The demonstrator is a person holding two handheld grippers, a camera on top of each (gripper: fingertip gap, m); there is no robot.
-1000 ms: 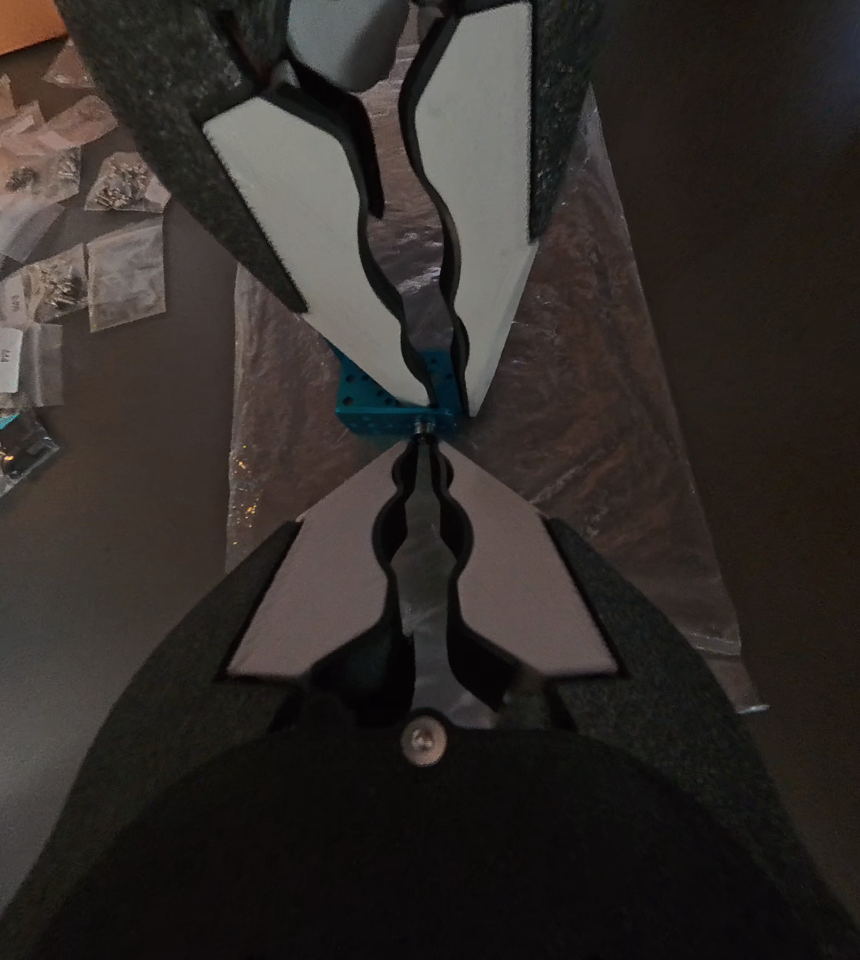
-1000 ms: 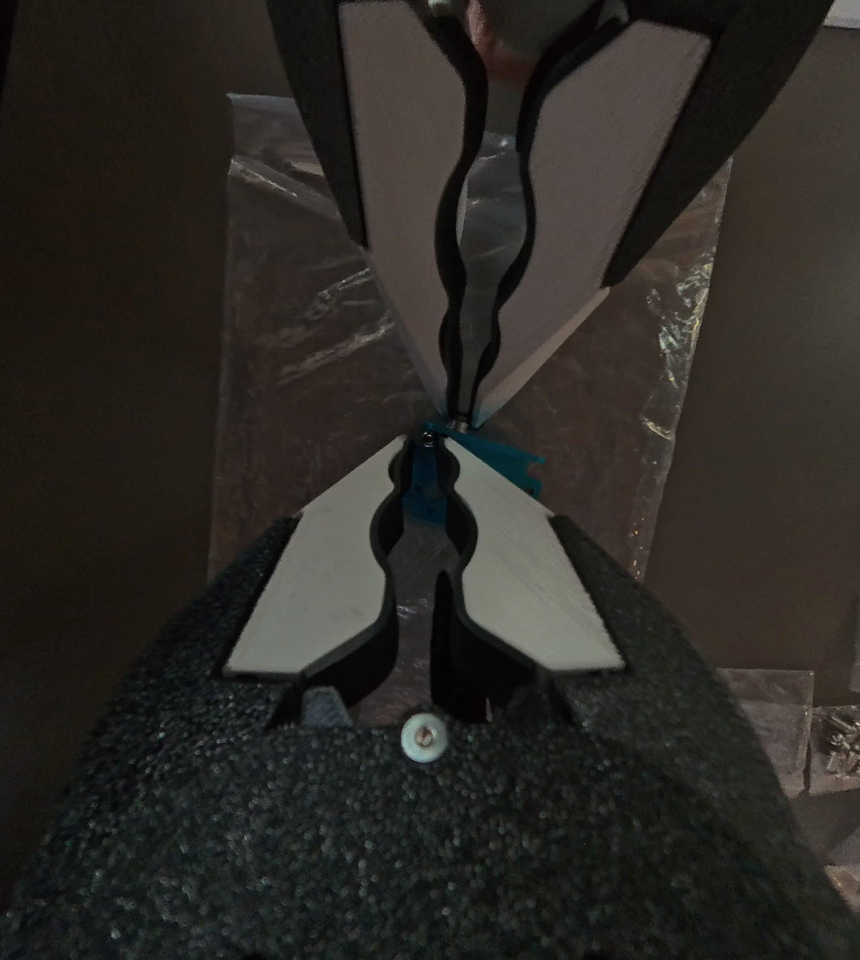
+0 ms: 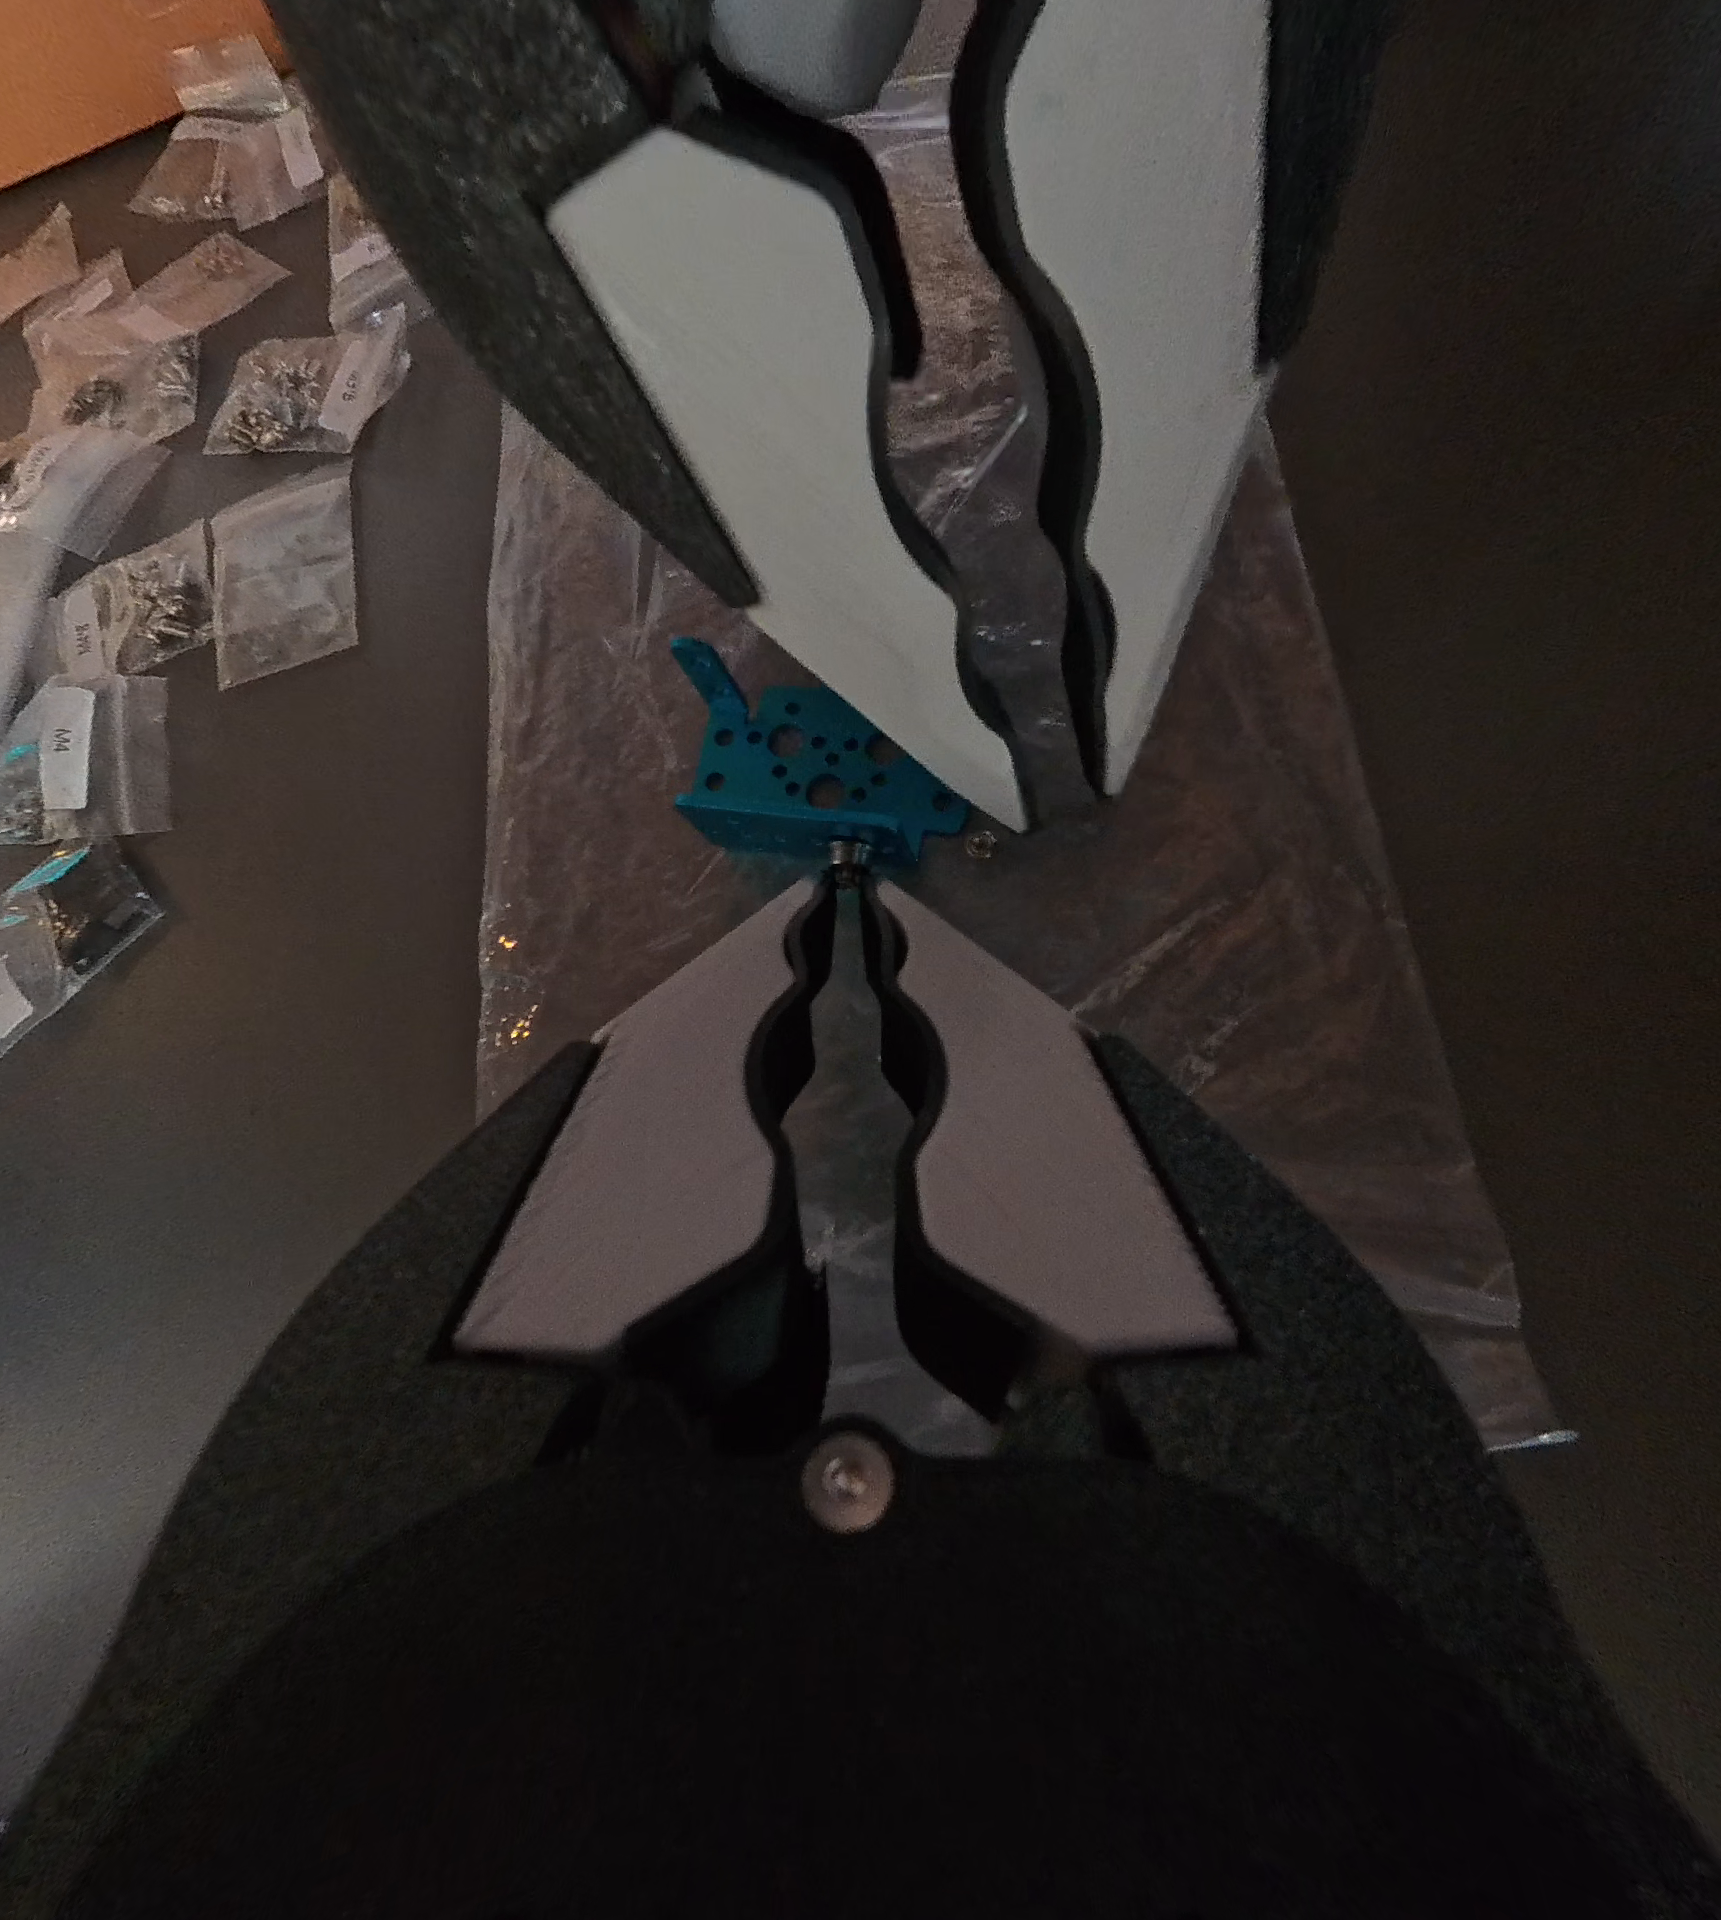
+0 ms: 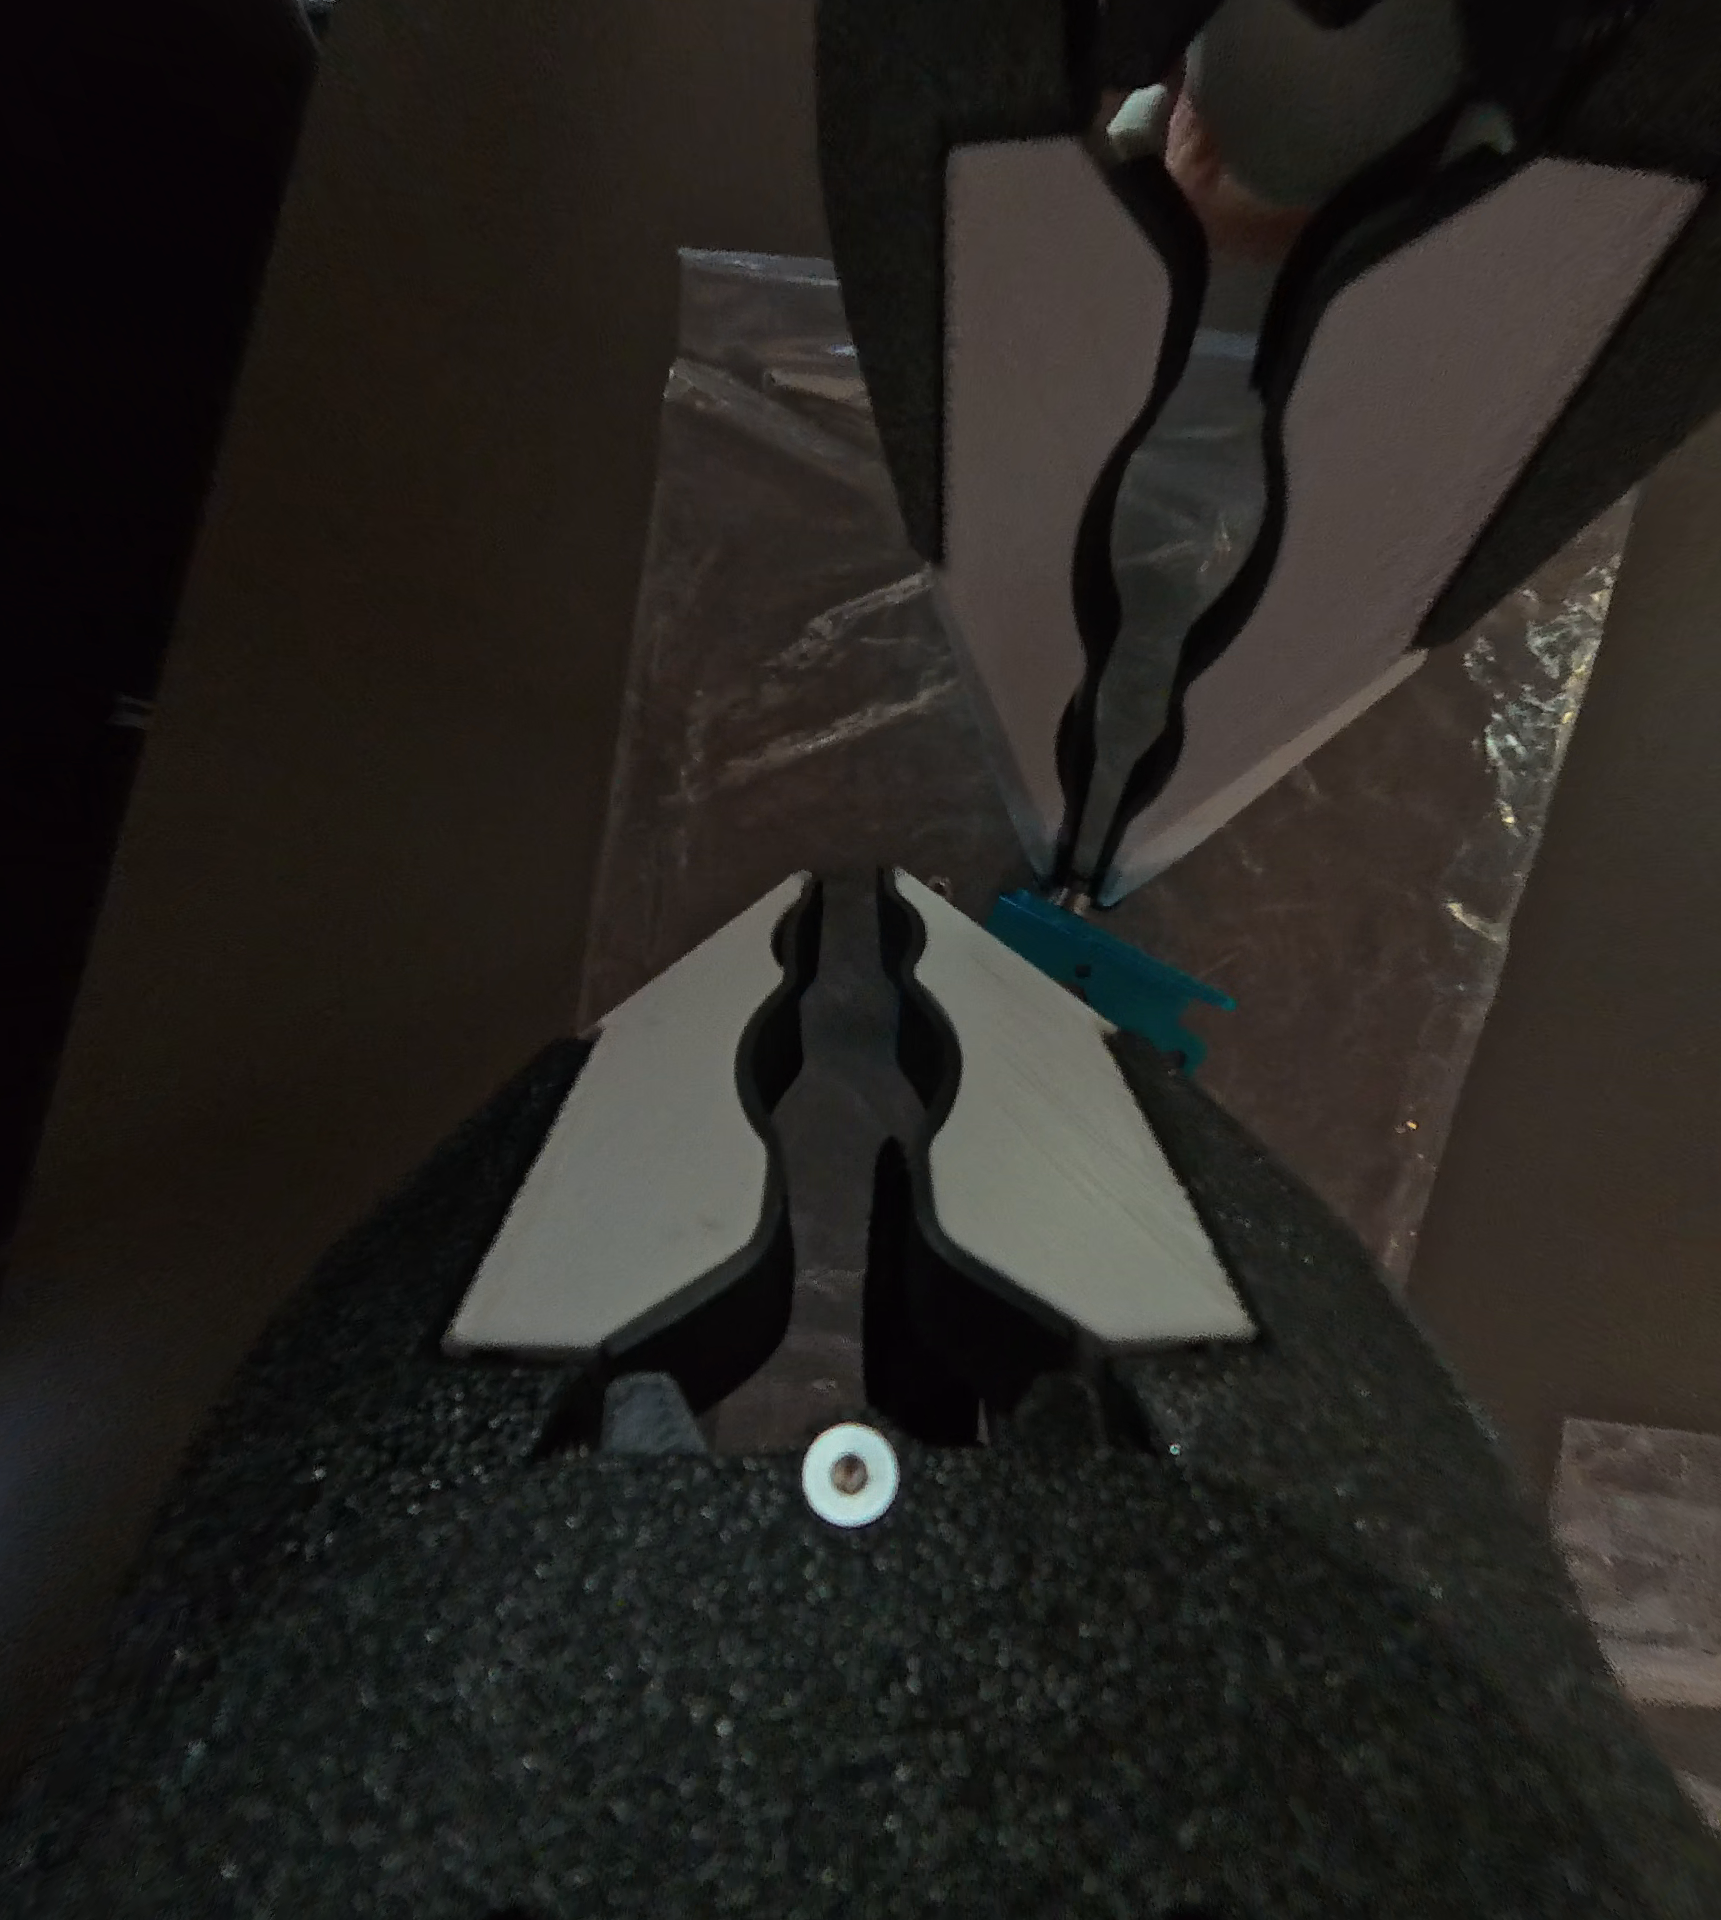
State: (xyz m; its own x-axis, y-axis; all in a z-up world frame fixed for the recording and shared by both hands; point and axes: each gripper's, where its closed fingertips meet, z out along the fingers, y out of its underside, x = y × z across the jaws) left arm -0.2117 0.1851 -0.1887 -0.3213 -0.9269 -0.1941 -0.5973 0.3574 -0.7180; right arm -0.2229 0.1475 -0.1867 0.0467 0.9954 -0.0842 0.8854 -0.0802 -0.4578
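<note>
We are drawing our right claw (image 4: pixel 848 883) off the blue bracket (image 3: pixel 814 774), slightly parted and empty; our left claw (image 3: pixel 843 883) is pinching a screw (image 3: pixel 848 854) at the bracket's 6 o'clock edge.

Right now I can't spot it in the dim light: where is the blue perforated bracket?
The blue bracket lies mid-frame in the left wrist view on the clear plastic sheet, at the left gripper tips.

Blurred bags (image 3: pixel 25 644) (edge-cut)
</note>
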